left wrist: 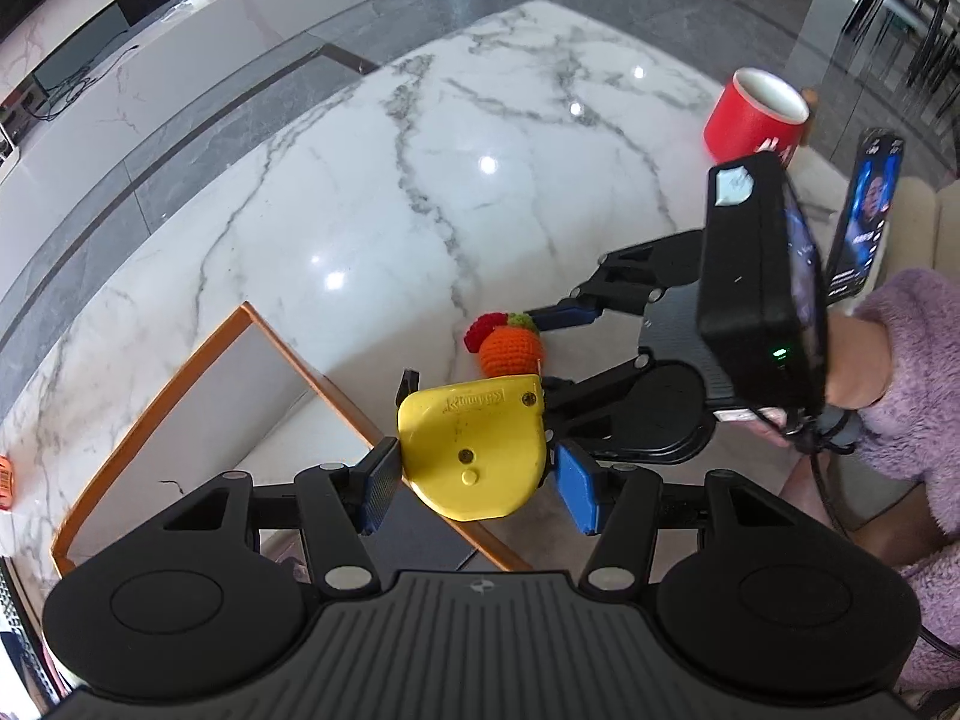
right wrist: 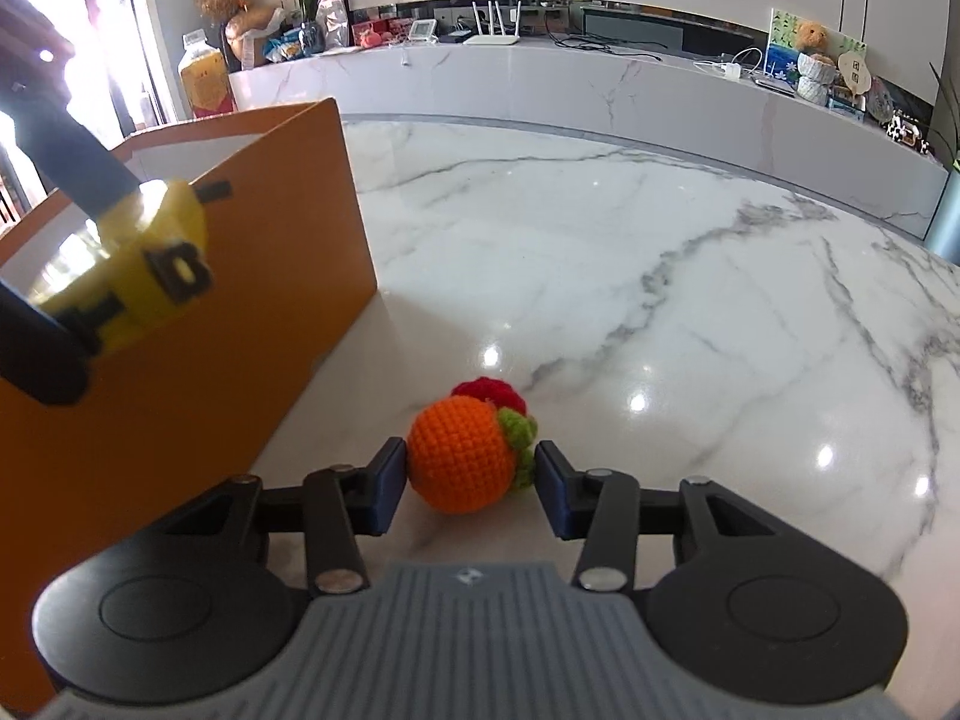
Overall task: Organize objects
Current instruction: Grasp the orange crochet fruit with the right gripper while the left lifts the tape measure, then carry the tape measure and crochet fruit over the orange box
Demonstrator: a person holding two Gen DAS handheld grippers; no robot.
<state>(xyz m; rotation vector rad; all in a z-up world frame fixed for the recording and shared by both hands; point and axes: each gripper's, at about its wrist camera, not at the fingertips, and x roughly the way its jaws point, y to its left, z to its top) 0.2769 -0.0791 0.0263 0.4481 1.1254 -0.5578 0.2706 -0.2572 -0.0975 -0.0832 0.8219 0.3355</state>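
Left gripper (left wrist: 477,477) is clamped on a yellow tape measure (left wrist: 474,450), held above the near corner of the orange box (right wrist: 180,360). Right gripper (right wrist: 469,489) brackets a crocheted orange ball (right wrist: 459,459) on the marble table (right wrist: 660,300) beside the box — left pad touching, right pad just clear, not gripped. A red mug (left wrist: 753,120) stands well away from the box.

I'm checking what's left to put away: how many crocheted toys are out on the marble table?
1. The crocheted toy lies on the marble table between the right gripper's fingers, beside the orange box. The box's inside is partly hidden.
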